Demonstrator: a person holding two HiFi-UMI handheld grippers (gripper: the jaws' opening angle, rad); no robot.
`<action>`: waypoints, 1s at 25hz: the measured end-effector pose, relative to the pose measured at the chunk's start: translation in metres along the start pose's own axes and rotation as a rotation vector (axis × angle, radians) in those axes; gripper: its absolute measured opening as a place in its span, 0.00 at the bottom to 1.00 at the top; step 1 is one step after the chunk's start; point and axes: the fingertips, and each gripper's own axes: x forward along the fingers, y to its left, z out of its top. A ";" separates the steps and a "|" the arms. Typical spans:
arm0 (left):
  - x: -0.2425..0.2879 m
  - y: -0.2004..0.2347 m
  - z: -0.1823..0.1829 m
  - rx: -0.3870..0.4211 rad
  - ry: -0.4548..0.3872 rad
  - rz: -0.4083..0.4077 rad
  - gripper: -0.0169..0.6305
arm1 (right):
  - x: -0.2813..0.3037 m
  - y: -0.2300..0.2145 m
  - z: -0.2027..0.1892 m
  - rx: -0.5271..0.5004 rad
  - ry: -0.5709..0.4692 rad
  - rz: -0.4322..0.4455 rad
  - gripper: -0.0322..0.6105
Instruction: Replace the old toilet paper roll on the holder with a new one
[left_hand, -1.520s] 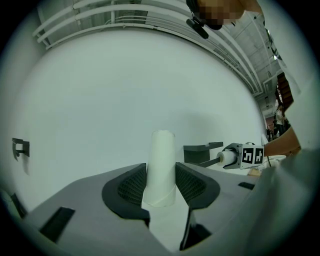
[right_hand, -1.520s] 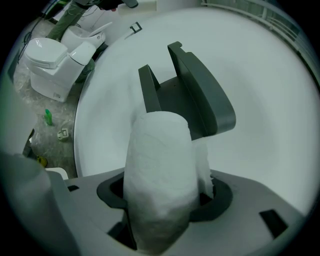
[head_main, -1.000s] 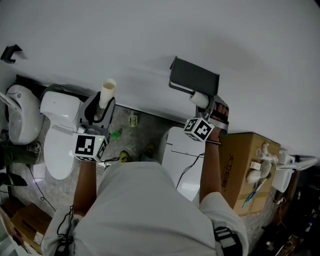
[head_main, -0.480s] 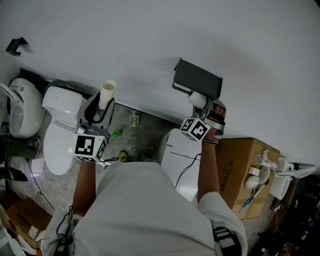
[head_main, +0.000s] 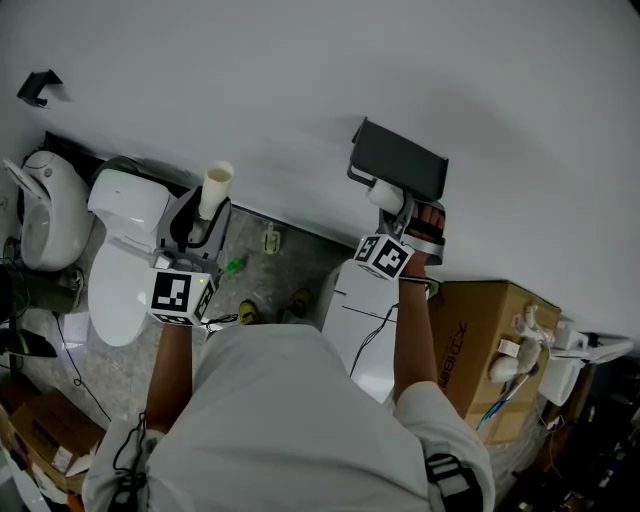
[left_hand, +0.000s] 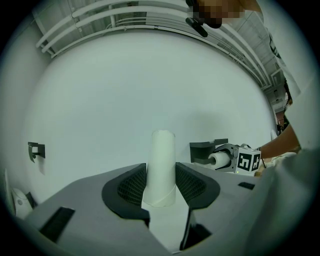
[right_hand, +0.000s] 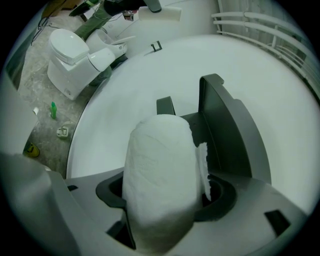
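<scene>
My left gripper (head_main: 203, 218) is shut on the old empty cardboard tube (head_main: 216, 186), which stands upright between the jaws (left_hand: 162, 167). My right gripper (head_main: 396, 207) holds the new white toilet paper roll (head_main: 385, 196) just under the dark grey wall holder (head_main: 400, 160). In the right gripper view the roll (right_hand: 160, 180) fills the space between the jaws, with the holder's cover and arm (right_hand: 230, 135) close behind it. The right jaws are opening slightly, but the pads still press on the roll.
A white toilet (head_main: 125, 215) stands at the left by the wall. Below the holder are a white cabinet (head_main: 365, 320) and a cardboard box (head_main: 490, 340). A small green bottle (head_main: 232, 267) lies on the floor. A dark hook (head_main: 40, 85) is on the wall.
My right gripper has carried the new roll a little up and closer to the holder. The left gripper and its tube have stayed put.
</scene>
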 end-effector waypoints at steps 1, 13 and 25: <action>-0.001 0.000 0.000 0.001 0.001 0.000 0.34 | 0.000 0.000 0.003 -0.011 -0.006 0.002 0.55; -0.008 0.013 -0.005 -0.011 0.009 0.017 0.34 | 0.004 0.009 0.042 -0.034 -0.055 0.026 0.56; -0.018 0.022 -0.010 -0.014 0.005 0.029 0.34 | 0.002 0.014 0.056 -0.049 -0.066 0.031 0.66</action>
